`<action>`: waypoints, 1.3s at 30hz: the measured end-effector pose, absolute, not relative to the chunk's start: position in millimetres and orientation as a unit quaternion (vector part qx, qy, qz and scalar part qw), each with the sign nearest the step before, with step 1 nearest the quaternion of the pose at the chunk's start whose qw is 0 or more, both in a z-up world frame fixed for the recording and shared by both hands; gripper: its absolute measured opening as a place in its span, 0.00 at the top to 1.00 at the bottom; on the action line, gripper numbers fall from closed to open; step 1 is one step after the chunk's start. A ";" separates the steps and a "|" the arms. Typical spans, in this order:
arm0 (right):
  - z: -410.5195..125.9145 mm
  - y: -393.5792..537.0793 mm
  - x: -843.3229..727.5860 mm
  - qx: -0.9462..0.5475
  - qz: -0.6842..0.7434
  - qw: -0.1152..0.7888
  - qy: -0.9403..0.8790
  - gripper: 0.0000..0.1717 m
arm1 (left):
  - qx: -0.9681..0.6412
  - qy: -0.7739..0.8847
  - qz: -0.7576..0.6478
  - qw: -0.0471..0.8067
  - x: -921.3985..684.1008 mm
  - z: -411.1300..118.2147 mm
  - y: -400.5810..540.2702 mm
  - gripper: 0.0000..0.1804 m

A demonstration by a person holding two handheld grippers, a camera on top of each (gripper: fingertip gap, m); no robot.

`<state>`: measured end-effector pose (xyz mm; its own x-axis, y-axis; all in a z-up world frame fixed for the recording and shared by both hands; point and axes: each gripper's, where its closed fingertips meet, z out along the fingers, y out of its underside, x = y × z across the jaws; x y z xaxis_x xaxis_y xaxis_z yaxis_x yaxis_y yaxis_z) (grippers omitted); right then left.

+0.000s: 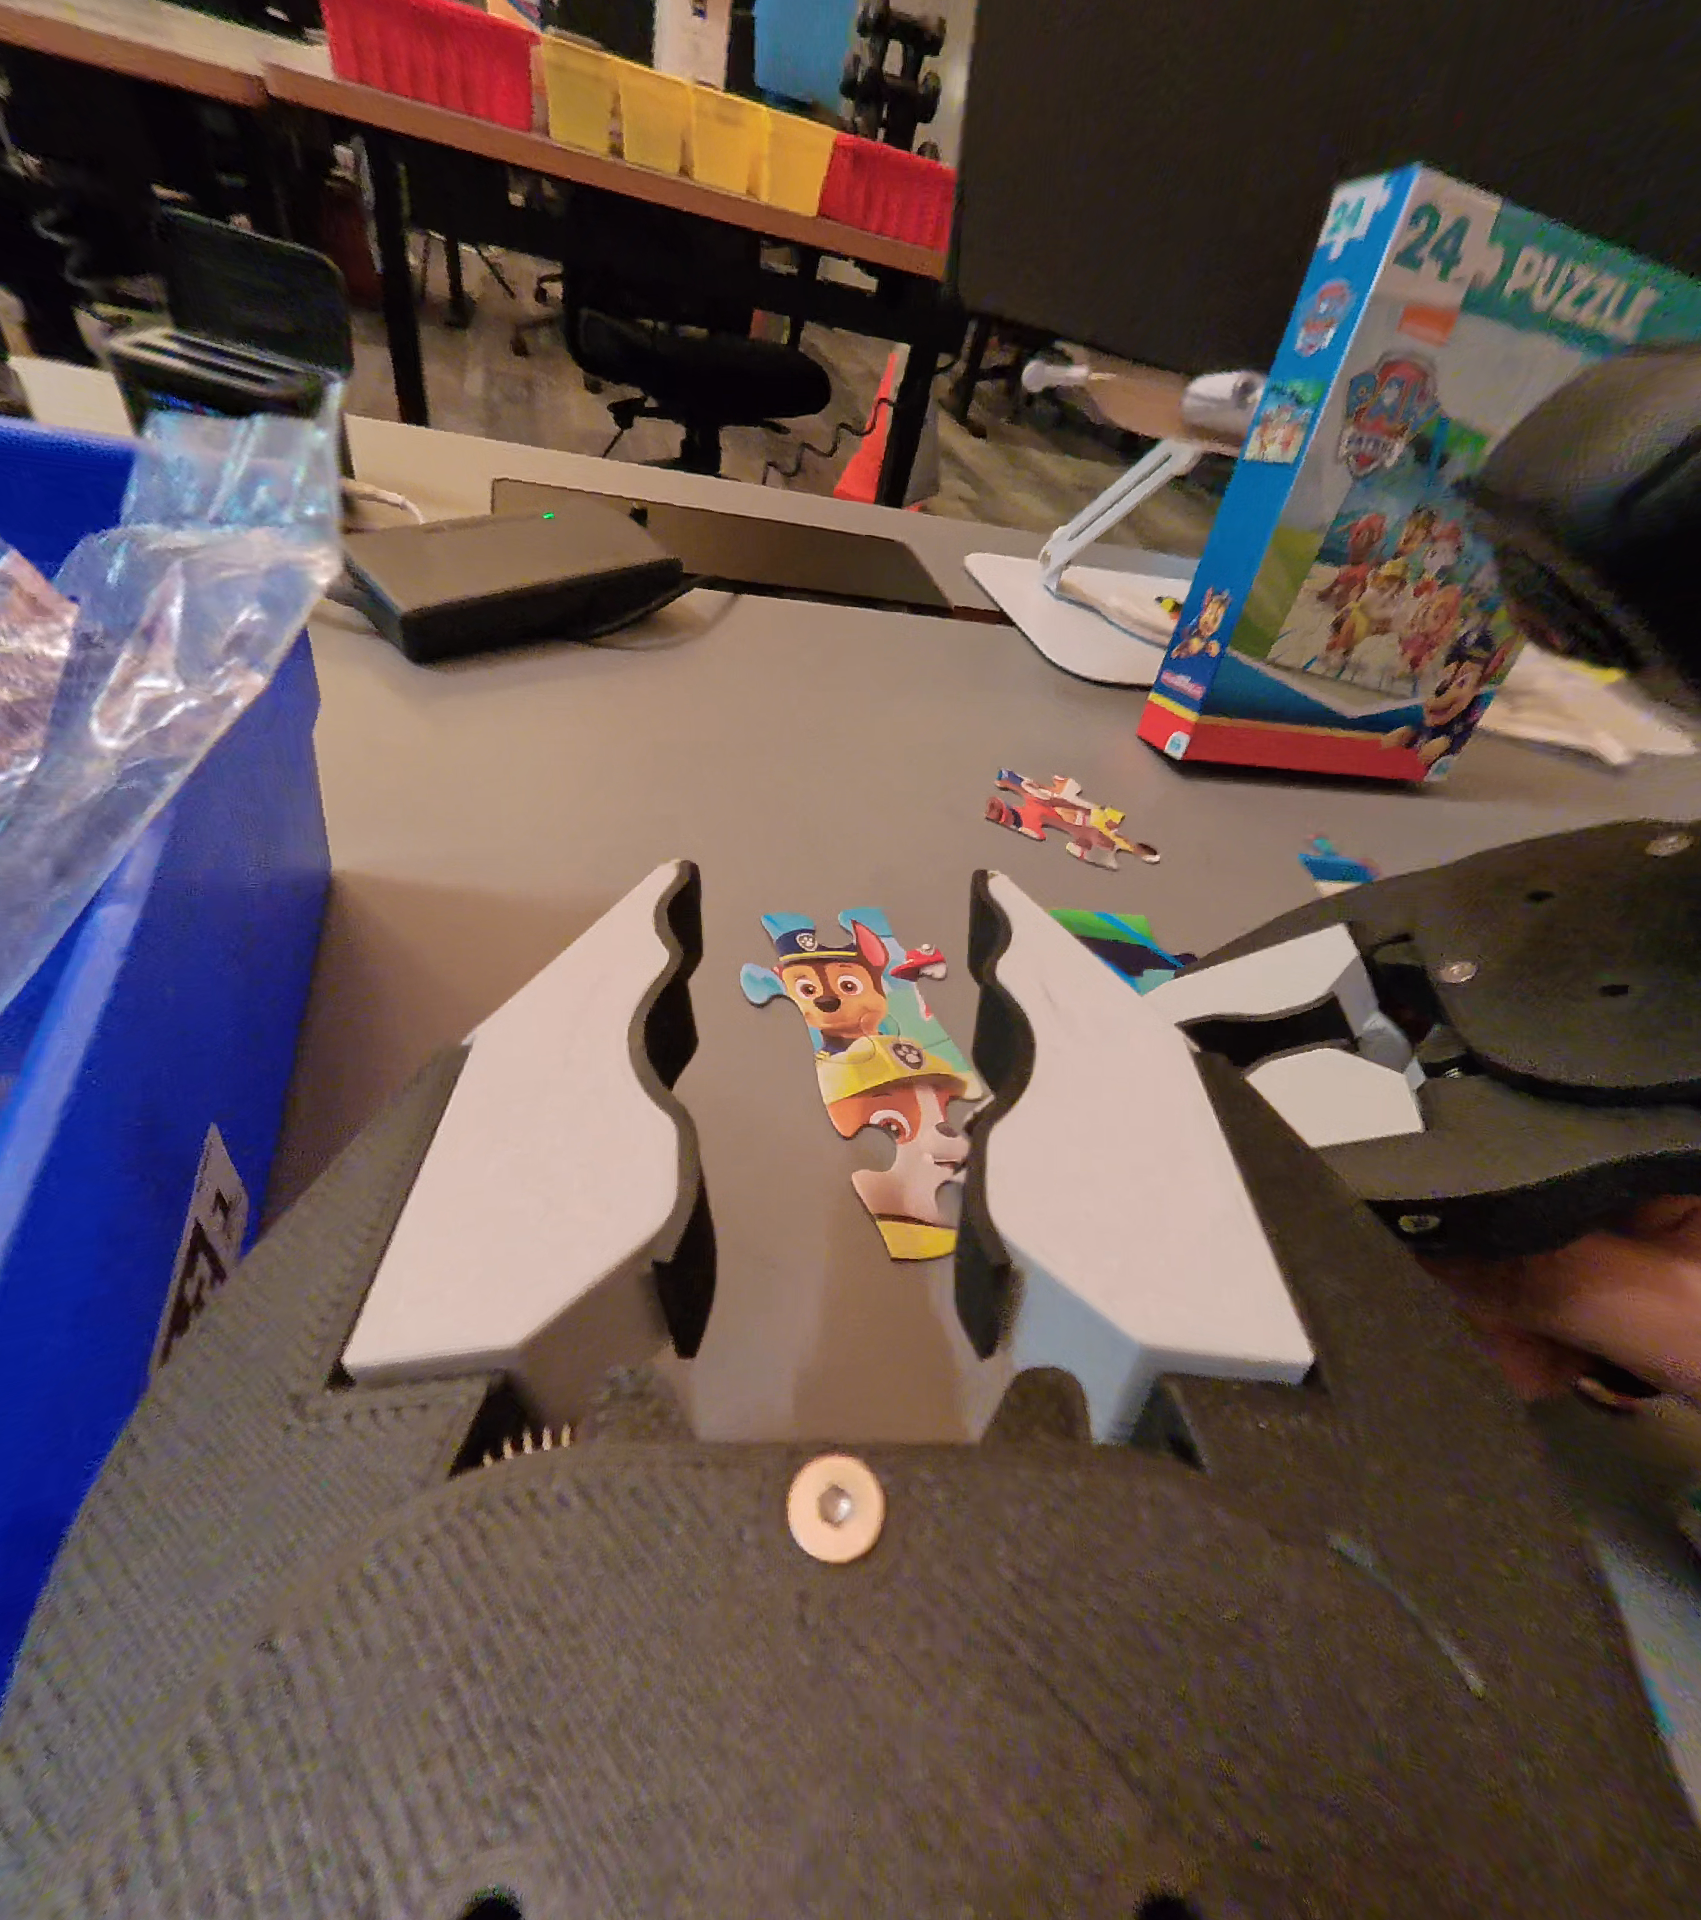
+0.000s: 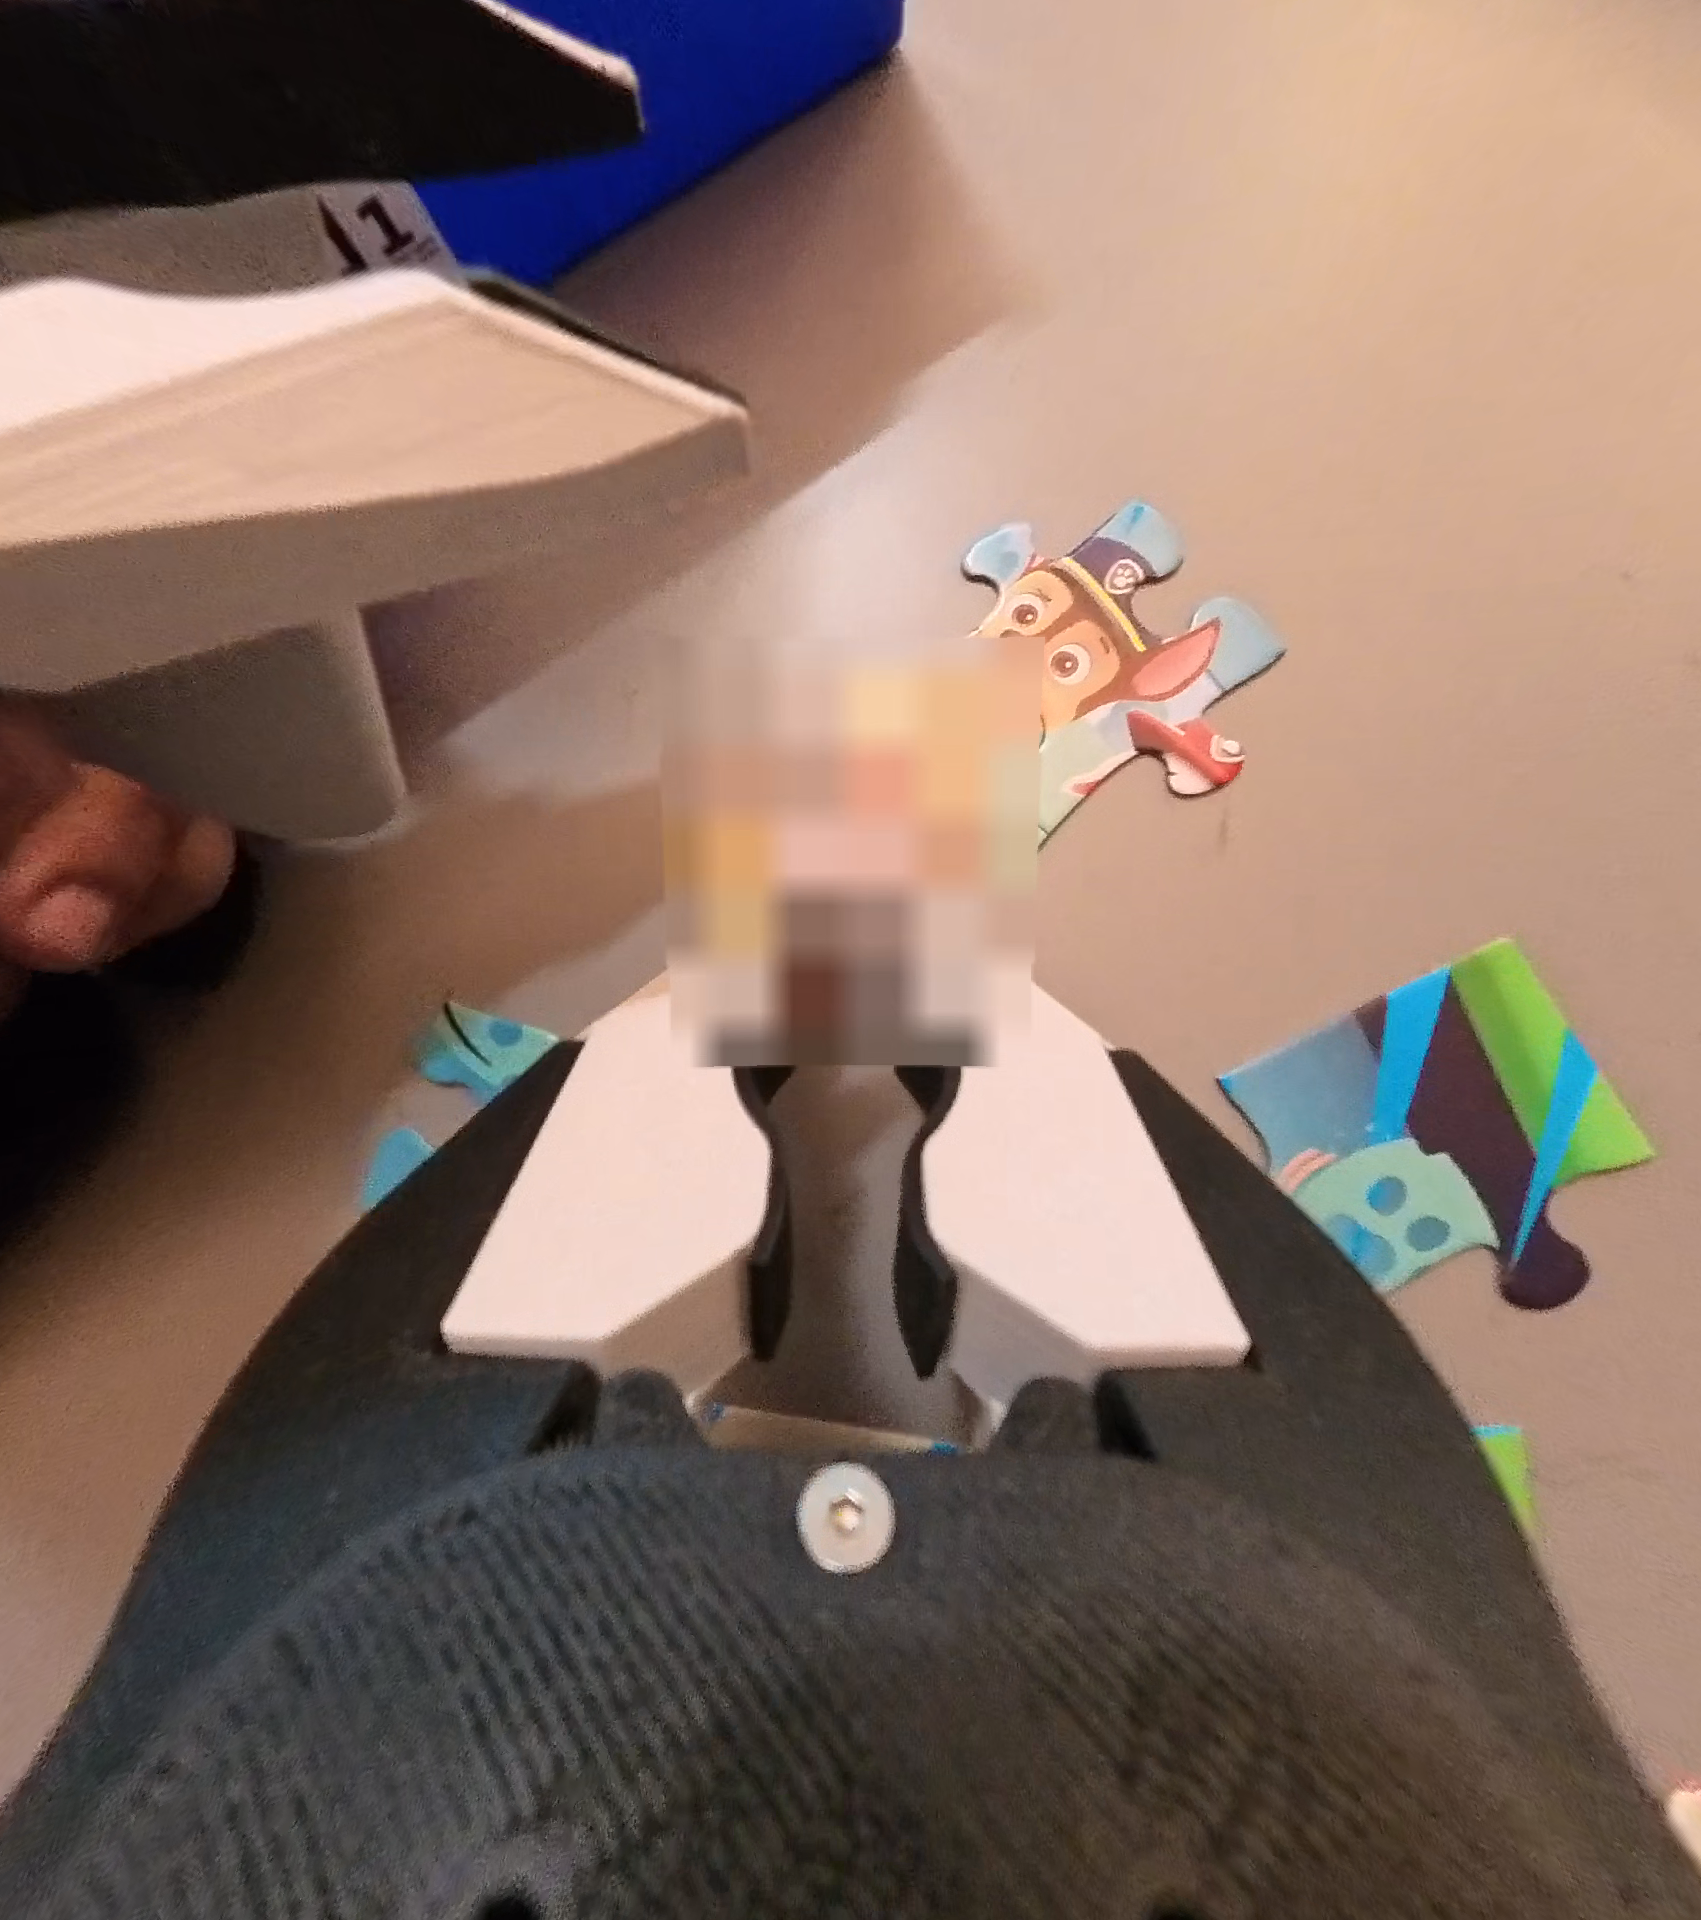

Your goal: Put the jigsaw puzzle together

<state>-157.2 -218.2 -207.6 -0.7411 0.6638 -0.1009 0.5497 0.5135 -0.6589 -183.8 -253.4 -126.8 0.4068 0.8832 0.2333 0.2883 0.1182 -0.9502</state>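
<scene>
A strip of joined cartoon-dog puzzle pieces point(image 1: 856, 1029) lies flat on the grey table point(image 1: 669, 748). My left gripper point(image 1: 833, 883) is open and low over it, one finger on each side. Its right finger point(image 1: 1064, 1091) overlaps the strip's lower edge; the left finger stands clear. My right gripper point(image 1: 1241, 1023), held by a hand, comes in from the right, its tips hidden behind my left gripper's right finger. In the right wrist view a mosaic patch covers the right gripper's point(image 2: 846, 1039) fingertips. The pads behind them stand close together. The strip's far end point(image 2: 1106, 644) shows beyond the patch.
A blue bin point(image 1: 98, 935) with clear plastic bags point(image 1: 150, 623) stands at the left. A puzzle box point(image 1: 1397, 520) stands at the back right, with loose joined pieces point(image 1: 1069, 816) in front of it. A green-and-blue piece point(image 2: 1438, 1122) lies to the right. A black device point(image 1: 513, 582) sits at the back. Some 9 centimetres of space lies between my two pairs of fingers.
</scene>
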 end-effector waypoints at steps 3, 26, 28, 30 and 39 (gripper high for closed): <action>-206.9 -220.5 -154.8 -0.353 0.350 0.072 -0.865 0.90 | -0.593 -0.488 0.243 0.593 -184.6 -123.3 -259.7 0.72; -157.1 -70.3 -45.3 -0.328 0.445 0.132 -0.823 0.78 | -0.614 -0.489 0.245 0.569 -187.9 -132.9 -252.6 0.72; -162.9 -70.9 -42.1 -0.322 0.437 0.135 -0.829 0.78 | -0.614 -0.487 0.251 0.568 -187.4 -132.1 -252.3 0.72; -166.9 -76.9 -38.1 -0.315 0.433 0.126 -0.835 0.78 | -0.615 -0.485 0.256 0.567 -187.1 -131.6 -252.1 0.73; -152.0 -78.5 -32.9 -0.288 0.425 0.170 -0.841 0.79 | -0.622 -0.474 0.253 0.570 -185.4 -130.7 -248.4 0.73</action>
<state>-32.9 -78.5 -152.0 -0.7767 0.6286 0.0403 0.3400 0.4722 -0.8132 -185.4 -248.4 -130.7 0.4229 0.8777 0.2254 0.3001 0.0991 -0.9487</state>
